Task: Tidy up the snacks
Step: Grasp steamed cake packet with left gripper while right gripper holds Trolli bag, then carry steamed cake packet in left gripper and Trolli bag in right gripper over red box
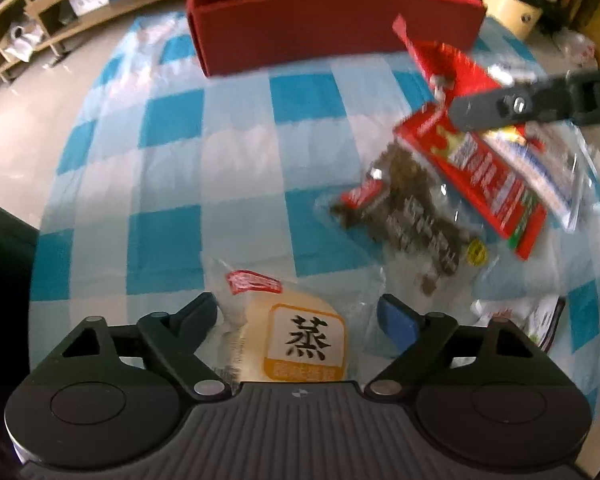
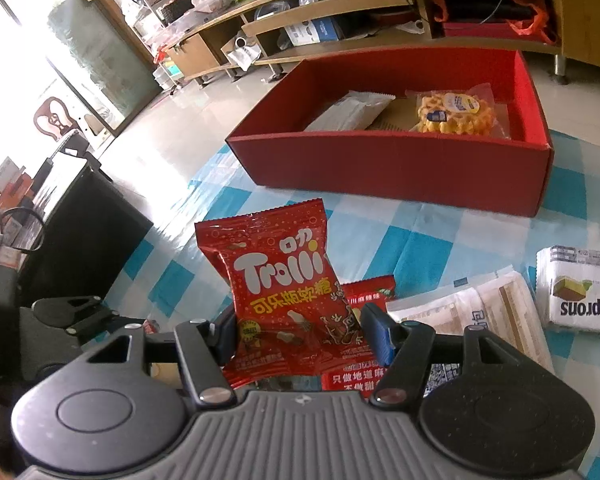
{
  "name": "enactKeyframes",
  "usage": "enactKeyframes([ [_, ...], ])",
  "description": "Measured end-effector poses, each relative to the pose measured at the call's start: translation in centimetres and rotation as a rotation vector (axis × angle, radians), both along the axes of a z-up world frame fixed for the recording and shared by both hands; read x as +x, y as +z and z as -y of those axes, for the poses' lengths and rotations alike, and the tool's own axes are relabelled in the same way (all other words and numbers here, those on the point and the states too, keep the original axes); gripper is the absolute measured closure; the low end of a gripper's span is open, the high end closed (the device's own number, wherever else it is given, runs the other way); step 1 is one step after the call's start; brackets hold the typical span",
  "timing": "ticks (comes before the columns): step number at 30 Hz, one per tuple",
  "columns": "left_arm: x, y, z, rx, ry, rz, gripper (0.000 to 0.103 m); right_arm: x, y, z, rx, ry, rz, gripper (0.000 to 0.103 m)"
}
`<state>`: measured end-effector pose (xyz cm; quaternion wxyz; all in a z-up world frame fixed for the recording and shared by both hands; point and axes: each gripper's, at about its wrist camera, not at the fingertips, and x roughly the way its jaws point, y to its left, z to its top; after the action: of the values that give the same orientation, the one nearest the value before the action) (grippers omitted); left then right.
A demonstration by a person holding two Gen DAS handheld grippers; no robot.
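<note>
**Trolli bag gripped, steamed cake between spread jaws**

Your right gripper [image 2: 298,330] pinches a glossy red Trolli bag [image 2: 278,280], its crimped top edge standing upright above the jaws; the foil is creased where the pads squeeze it. Your left gripper [image 1: 298,320] stands spread over a pale, rounded cake [image 1: 296,340] in clear crinkly wrap with a square printed label. The black finger [image 1: 196,316] lies against the wrap's edge, while the blue pad [image 1: 398,322] stands clear of it, so nothing is clamped.

The box [image 2: 400,160] is red card, rectangular, with straight upright walls and an open top. Inside it lie a round, bumpy yellow waffle [image 2: 456,114] in clear film and a flat white pack [image 2: 350,112], with bare floor between and in front of them. It sits at the far edge of a thin blue-and-white checked cloth [image 1: 236,184], rumpled in places.

Between you and the box's near wall, the cloth is open. To your right it is crowded: a flat red pack [image 1: 488,184], a clear bag of dark bits [image 1: 416,208], a white Kaprons pack [image 2: 580,292] and pale paper sleeves [image 2: 476,312], edges overlapping
</note>
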<state>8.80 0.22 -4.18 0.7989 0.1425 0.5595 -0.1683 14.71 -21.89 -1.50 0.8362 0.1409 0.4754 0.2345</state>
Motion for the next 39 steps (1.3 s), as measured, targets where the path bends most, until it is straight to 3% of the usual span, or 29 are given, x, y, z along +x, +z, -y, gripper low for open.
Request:
enactKeyframes([
  [1, 0.1, 0.5, 0.0, -0.007, 0.014, 0.013, 0.021, 0.0, 0.1, 0.1, 0.003, -0.001, 0.003, 0.041],
  [6, 0.7, 0.5, 0.8, 0.005, 0.018, 0.013, 0.021, -0.1, 0.2, 0.2, -0.003, -0.005, 0.016, 0.041],
  [11, -0.5, -0.8, 1.5, 0.056, -0.067, -0.027, 0.006, -0.2, 0.3, 0.3, -0.005, -0.007, 0.007, 0.041],
  [19, -1.6, -2.1, 1.5, 0.134, -0.143, -0.027, 0.000, 0.0, 0.1, 0.3, -0.006, -0.005, -0.002, 0.041],
  [21, -1.8, -2.0, 1.4, 0.128, -0.149, -0.006, 0.003, 0.0, 0.0, 0.1, -0.009, 0.000, -0.002, 0.041],
  [23, -1.6, -1.7, 1.1, 0.101, -0.125, -0.012, 0.016, 0.0, -0.1, 0.0, -0.012, 0.004, -0.001, 0.041],
  [26, -1.1, -1.1, 0.5, 0.073, -0.069, -0.014, 0.023, 0.0, -0.2, -0.2, -0.017, 0.006, 0.001, 0.041],
  [30, -0.8, -0.5, 0.6, 0.085, -0.034, 0.022, 0.026, 0.1, 0.0, -0.3, -0.014, 0.002, 0.010, 0.041],
  [39, 0.4, 1.9, 0.9, 0.027, 0.022, 0.097, 0.026, 0.1, 0.7, -0.3, -0.003, 0.001, 0.043, 0.041],
])
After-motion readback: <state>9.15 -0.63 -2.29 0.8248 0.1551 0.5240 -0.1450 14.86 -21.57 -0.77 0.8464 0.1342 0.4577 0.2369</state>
